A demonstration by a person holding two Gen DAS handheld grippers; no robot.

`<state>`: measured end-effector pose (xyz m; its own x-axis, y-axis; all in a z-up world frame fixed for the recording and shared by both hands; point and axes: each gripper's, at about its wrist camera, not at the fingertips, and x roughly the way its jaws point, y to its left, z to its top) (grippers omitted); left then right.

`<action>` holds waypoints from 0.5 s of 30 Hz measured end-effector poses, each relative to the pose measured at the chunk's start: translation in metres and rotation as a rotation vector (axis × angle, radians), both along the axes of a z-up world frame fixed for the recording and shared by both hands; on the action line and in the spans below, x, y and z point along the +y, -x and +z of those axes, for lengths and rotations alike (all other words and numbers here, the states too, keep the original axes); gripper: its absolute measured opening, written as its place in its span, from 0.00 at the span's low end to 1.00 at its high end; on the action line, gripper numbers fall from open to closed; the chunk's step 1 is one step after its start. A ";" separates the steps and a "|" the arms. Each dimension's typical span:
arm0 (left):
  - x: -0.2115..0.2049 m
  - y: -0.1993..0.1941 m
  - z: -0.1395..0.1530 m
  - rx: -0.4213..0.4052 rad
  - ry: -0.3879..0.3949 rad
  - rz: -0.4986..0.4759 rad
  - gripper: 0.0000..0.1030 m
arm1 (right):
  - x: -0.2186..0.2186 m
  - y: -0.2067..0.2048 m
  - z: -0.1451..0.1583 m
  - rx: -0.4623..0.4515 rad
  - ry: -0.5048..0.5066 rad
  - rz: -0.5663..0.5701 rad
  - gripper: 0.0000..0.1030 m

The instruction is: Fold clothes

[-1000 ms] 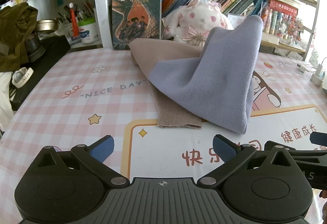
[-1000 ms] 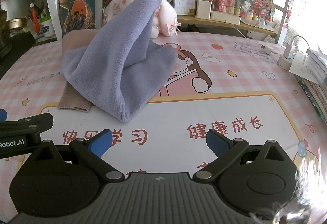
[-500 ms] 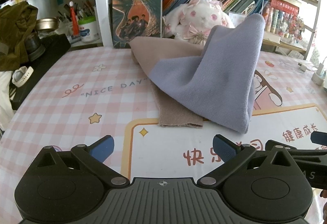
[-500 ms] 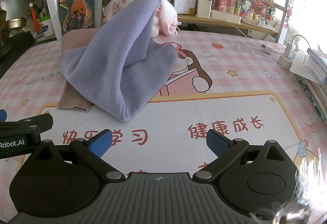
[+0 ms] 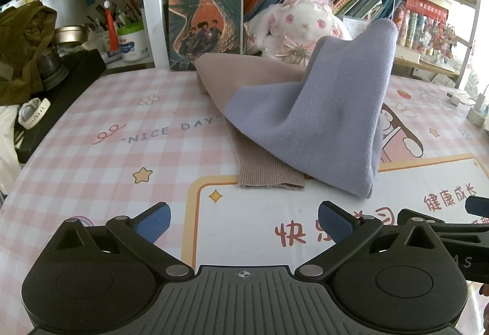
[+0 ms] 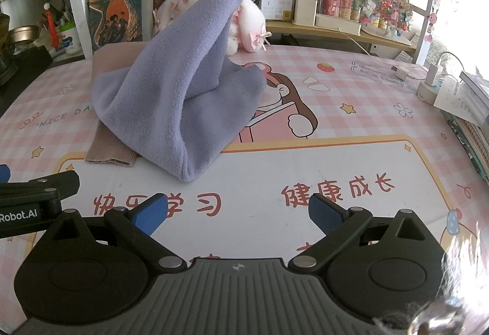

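On the pink checked bench [image 5: 91, 151], the lavender garment [image 5: 321, 120] stood peaked beyond both empty, spread-apart grippers, left gripper [image 5: 244, 220] and right gripper [image 6: 238, 211].

The garment [image 5: 321, 120] is showing two colours: soft lavender over most of it and beige-brown at the ribbed cuff [image 5: 270, 174]. The counter [image 5: 101, 157] is wearing a pink-and-white check with yellow stars, grey lettering and a white panel edged in orange, bearing red characters. The left hand-held gripper [image 5: 244, 220] and the right hand-held gripper [image 6: 237, 211] are showing black bodies with blue pads [image 6: 151, 212]. The plush rabbit [image 5: 301, 26] is showing white with pink.
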<state>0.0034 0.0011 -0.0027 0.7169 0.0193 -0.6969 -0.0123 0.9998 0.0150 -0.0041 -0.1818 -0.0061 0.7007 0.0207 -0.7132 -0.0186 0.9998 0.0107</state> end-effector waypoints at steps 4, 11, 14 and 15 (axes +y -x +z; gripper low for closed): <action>0.000 0.000 0.000 0.002 -0.001 0.001 1.00 | 0.000 0.000 0.000 0.000 0.000 0.000 0.96; 0.001 0.001 -0.001 0.003 0.002 0.001 1.00 | 0.000 0.000 0.000 0.001 0.001 0.000 0.96; 0.001 0.002 0.000 0.001 0.000 0.001 1.00 | 0.000 0.001 0.000 0.001 0.001 -0.001 0.96; 0.001 0.002 0.000 0.000 -0.002 0.001 1.00 | 0.000 0.001 0.000 0.000 0.001 -0.001 0.96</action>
<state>0.0019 0.0017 -0.0031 0.7167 0.0214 -0.6971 -0.0130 0.9998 0.0174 -0.0046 -0.1818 -0.0059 0.7003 0.0191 -0.7136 -0.0177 0.9998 0.0094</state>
